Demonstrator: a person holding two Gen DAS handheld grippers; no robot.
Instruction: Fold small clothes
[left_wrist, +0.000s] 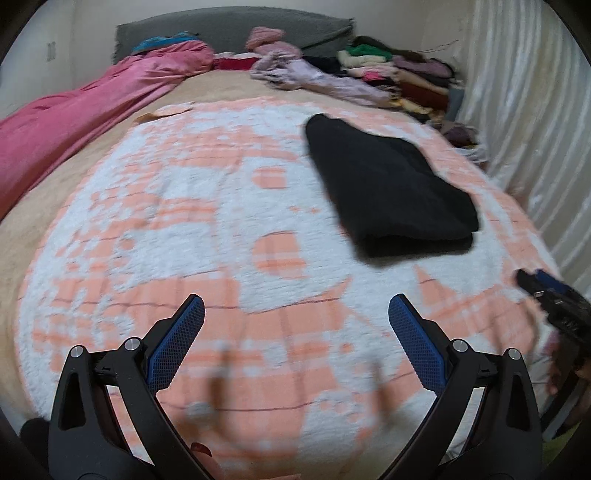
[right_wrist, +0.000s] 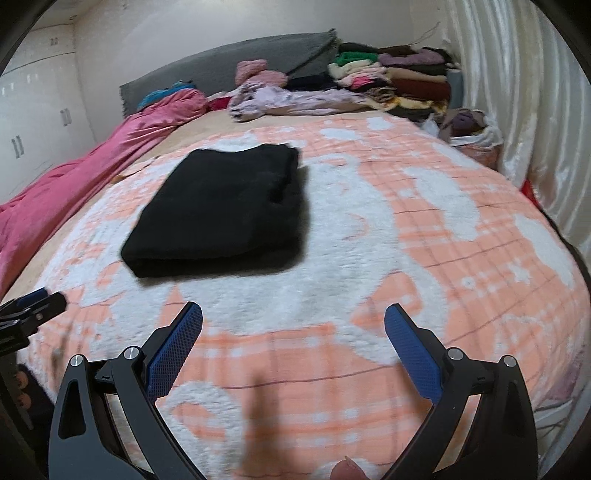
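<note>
Both our claws are wide open and hold nothing. The left claw (left_wrist: 295, 314) hangs over the blanket (left_wrist: 184, 206), and the black cloth (left_wrist: 388, 188) lies ahead of it and to its right. The right claw (right_wrist: 293, 321) sees that cloth (right_wrist: 225, 210) ahead and to its left. The cloth looks folded already.

We think the soft blanket could get pinched along with the cloth if we grab too low, and a pull on one edge could undo the fold.

The left view shows the right claw's tip at its far right. Only the right view shows the white doors (right_wrist: 33, 122) and a bag (right_wrist: 476, 129) near the pile of clothes (right_wrist: 399, 77).
</note>
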